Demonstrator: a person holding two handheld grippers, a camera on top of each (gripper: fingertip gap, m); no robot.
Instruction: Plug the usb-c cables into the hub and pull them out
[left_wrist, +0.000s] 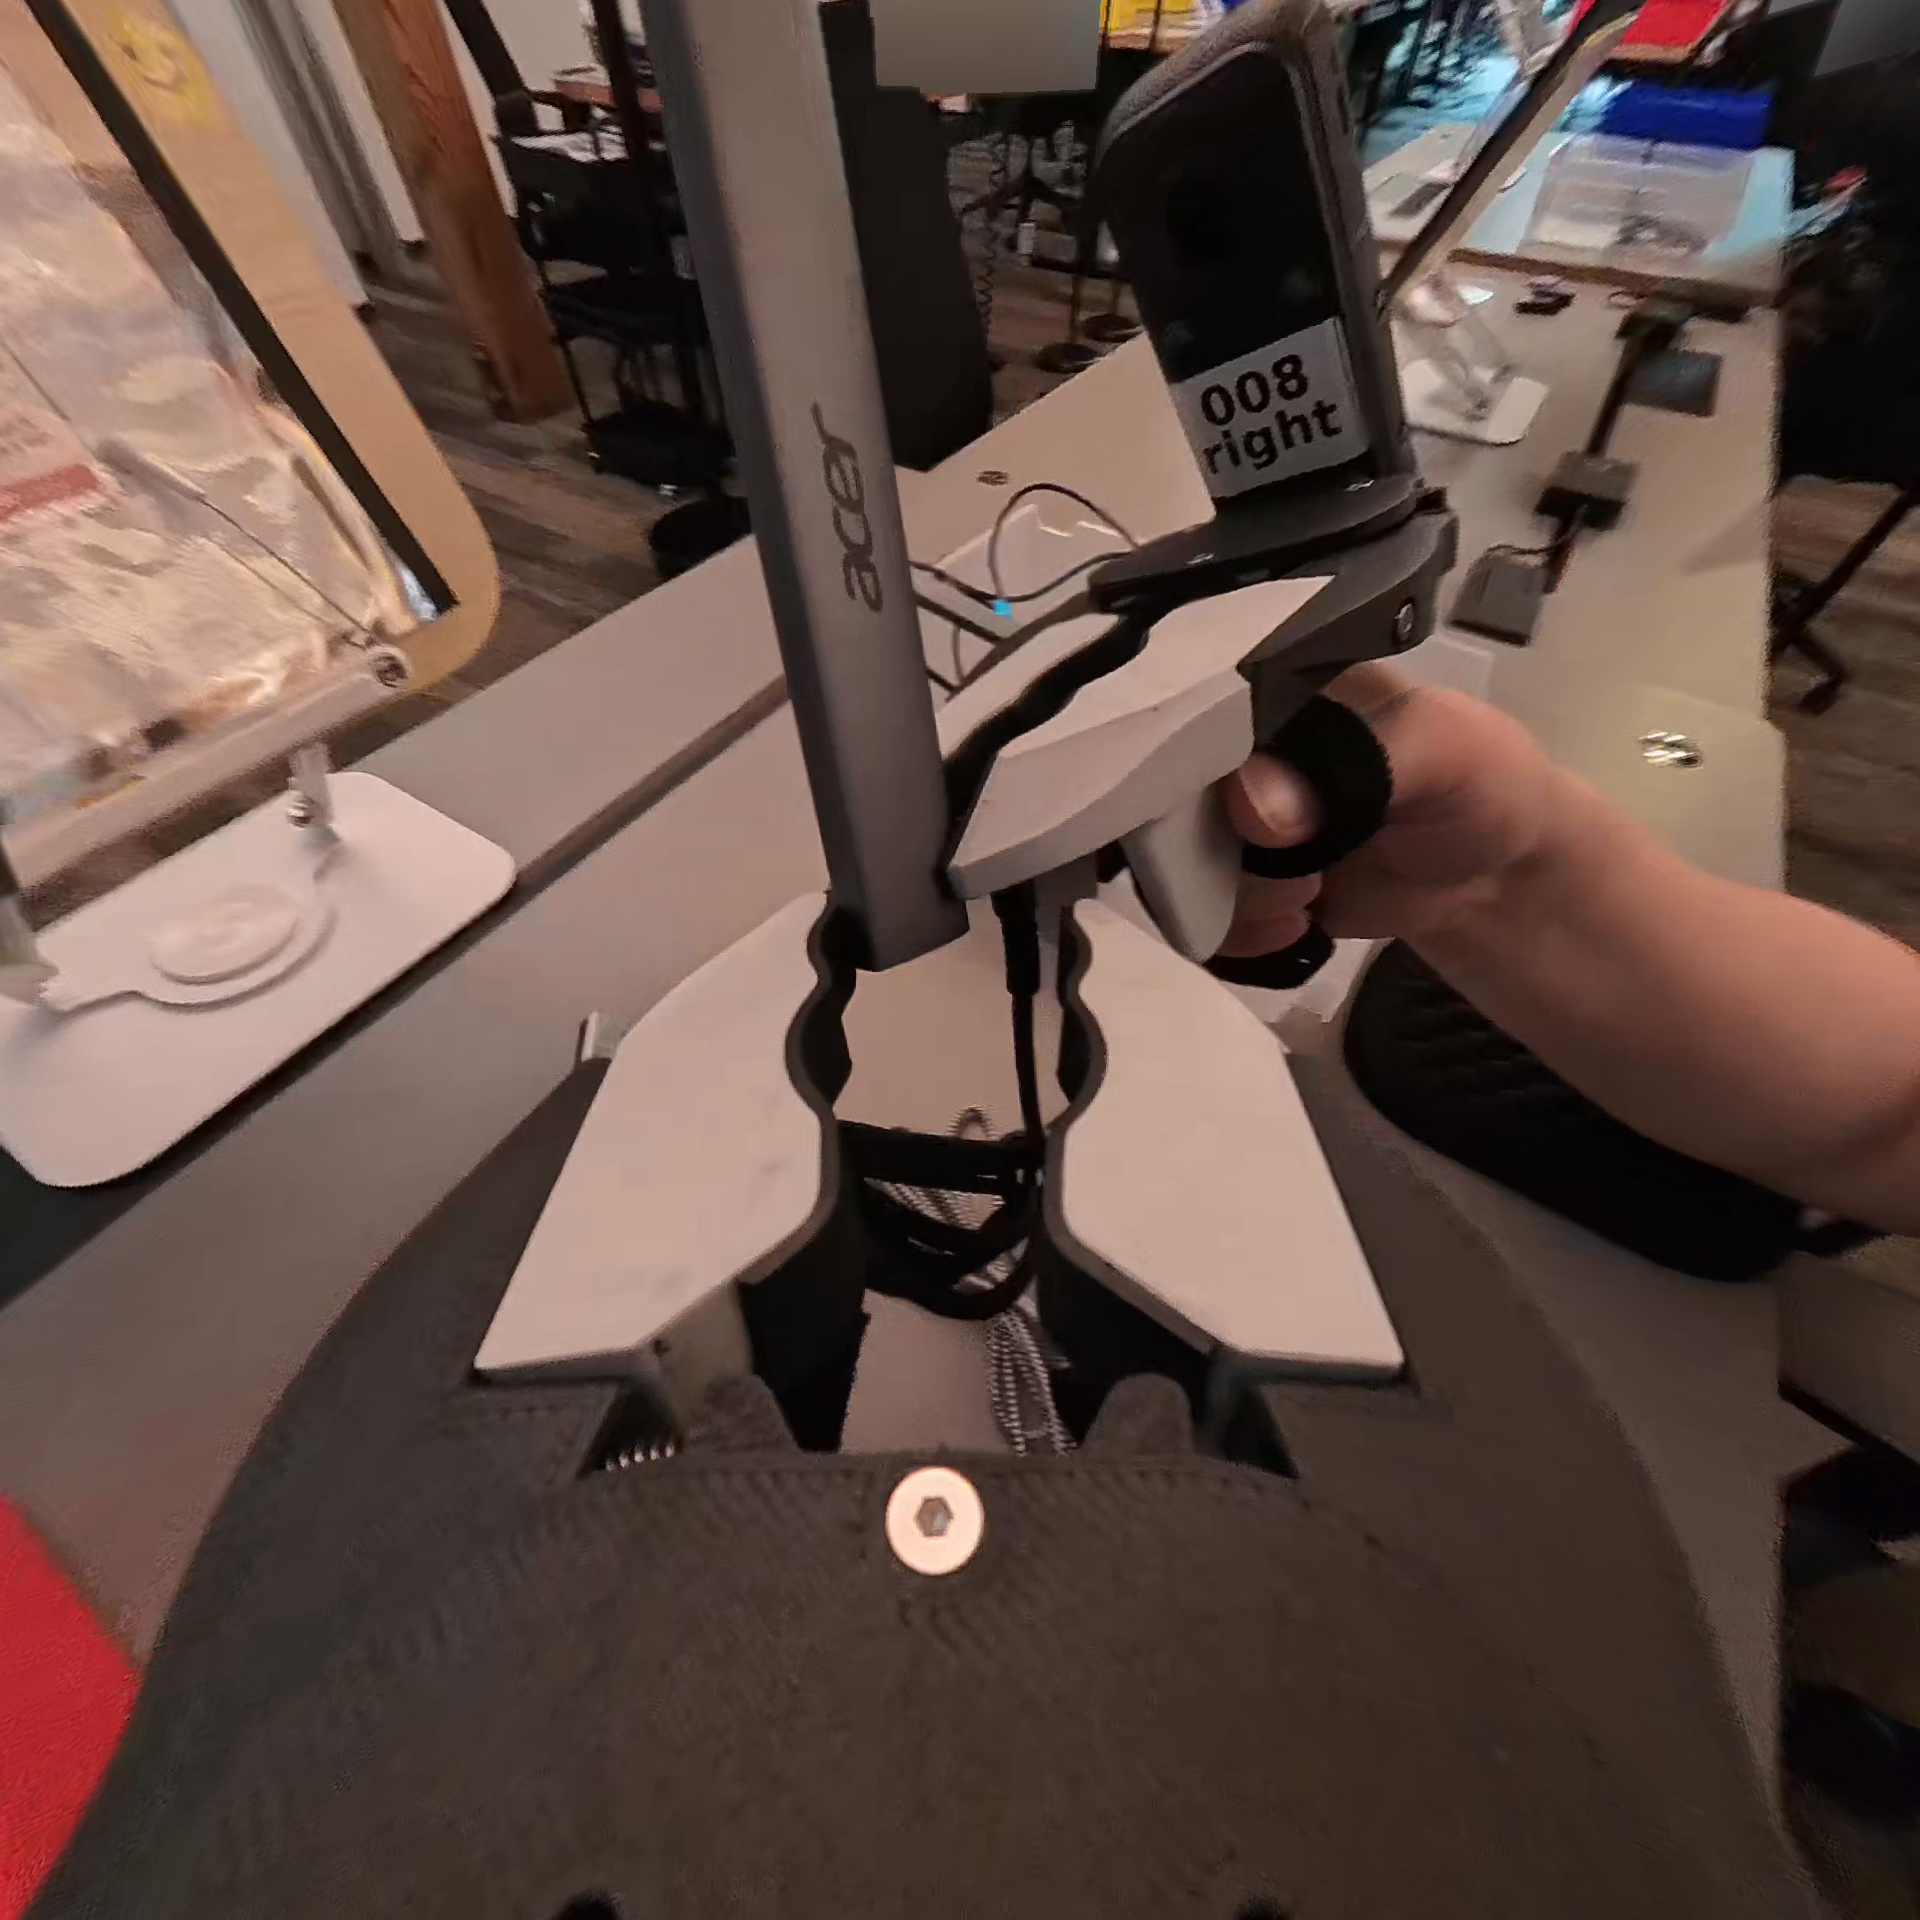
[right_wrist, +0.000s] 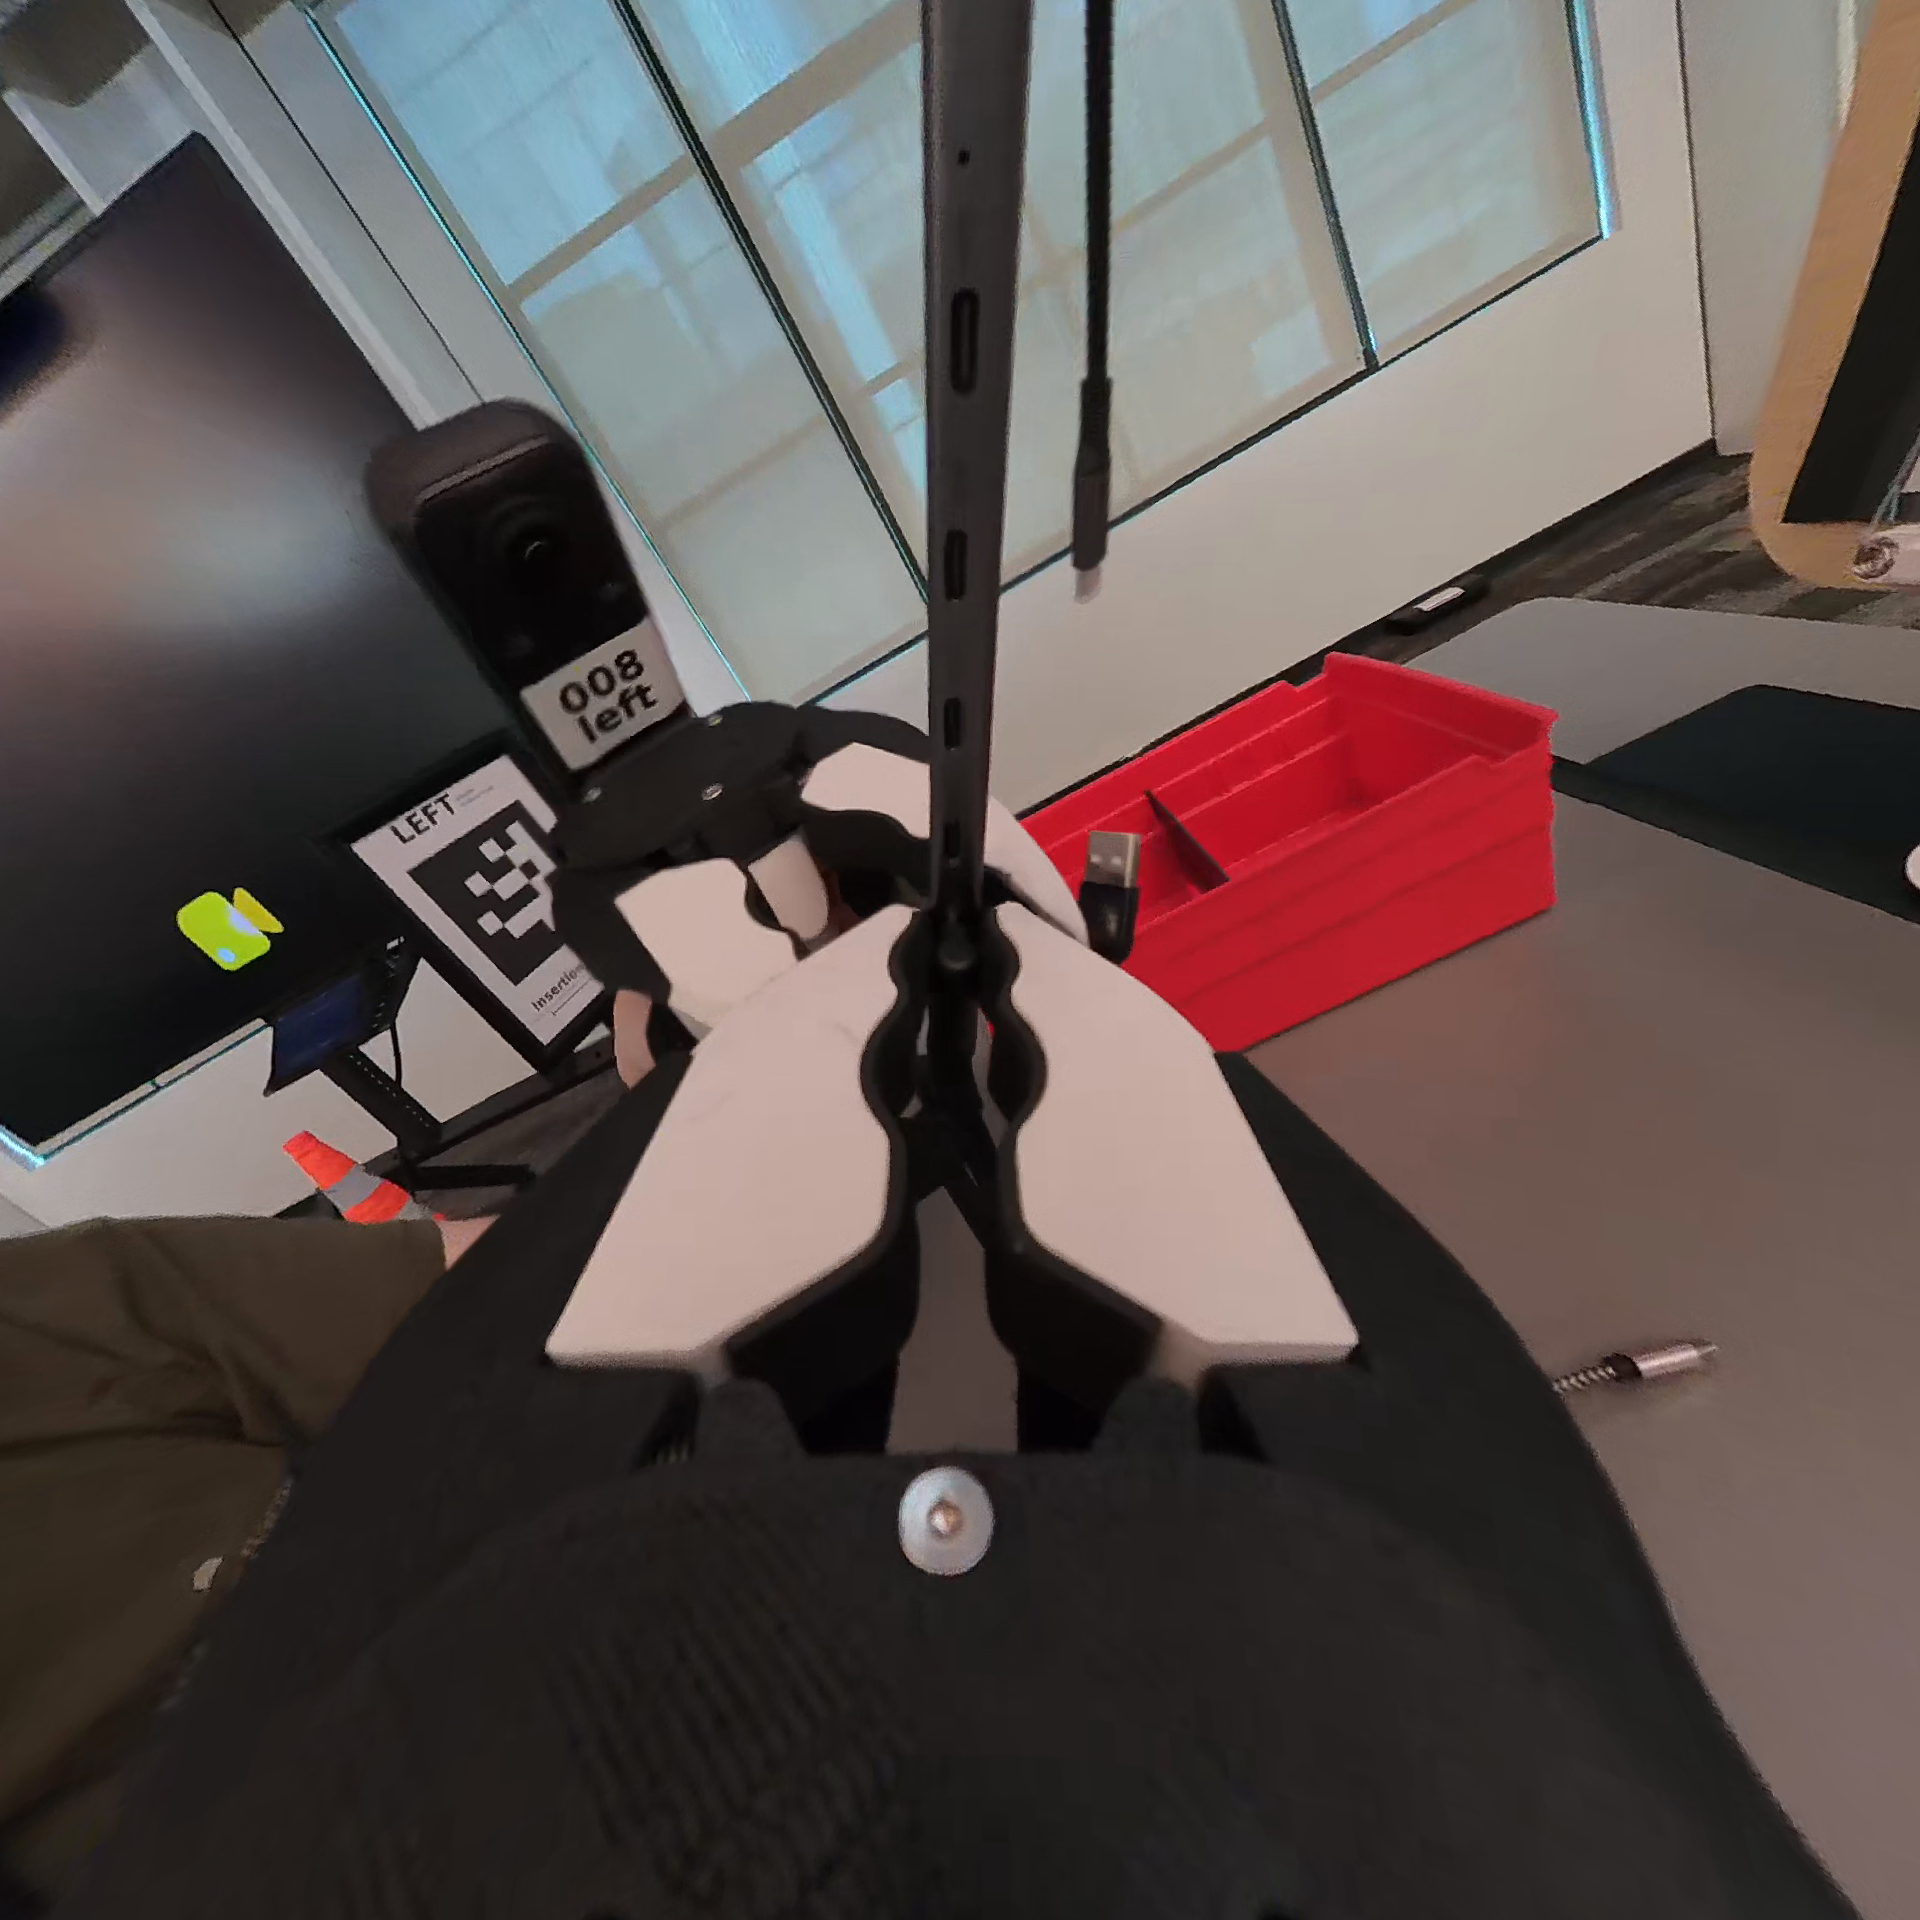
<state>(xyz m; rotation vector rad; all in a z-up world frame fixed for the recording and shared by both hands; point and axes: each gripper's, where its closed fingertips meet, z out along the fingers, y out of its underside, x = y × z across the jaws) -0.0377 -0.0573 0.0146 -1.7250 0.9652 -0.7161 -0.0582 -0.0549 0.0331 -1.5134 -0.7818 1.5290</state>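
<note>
While the red bin (right_wrist: 1351, 831) sits on the grey table (right_wrist: 1558, 1143) at about two o'clock in the right wrist view, its compartments, split by a black divider (right_wrist: 1184, 847), look bare, with a USB-A plug (right_wrist: 1110, 873) showing at its left end; whether that plug lies inside I cannot tell. Centre frame, the right hand-held gripper (right_wrist: 951, 956) is clenched on the bottom end of the grey hub (right_wrist: 961, 416), which stands upright toward twelve o'clock with its row of ports facing the camera. A black usb-c cable (right_wrist: 1091, 488) hangs free just right of the hub, unplugged. From the left wrist view, the left hand-held gripper (left_wrist: 951, 940) stands released, fingers apart around the hub's lower end, and a person's hand (left_wrist: 1392, 821) grips the right handle at three o'clock. A silver connector (right_wrist: 1652, 1366) lies on the table at four o'clock.
</note>
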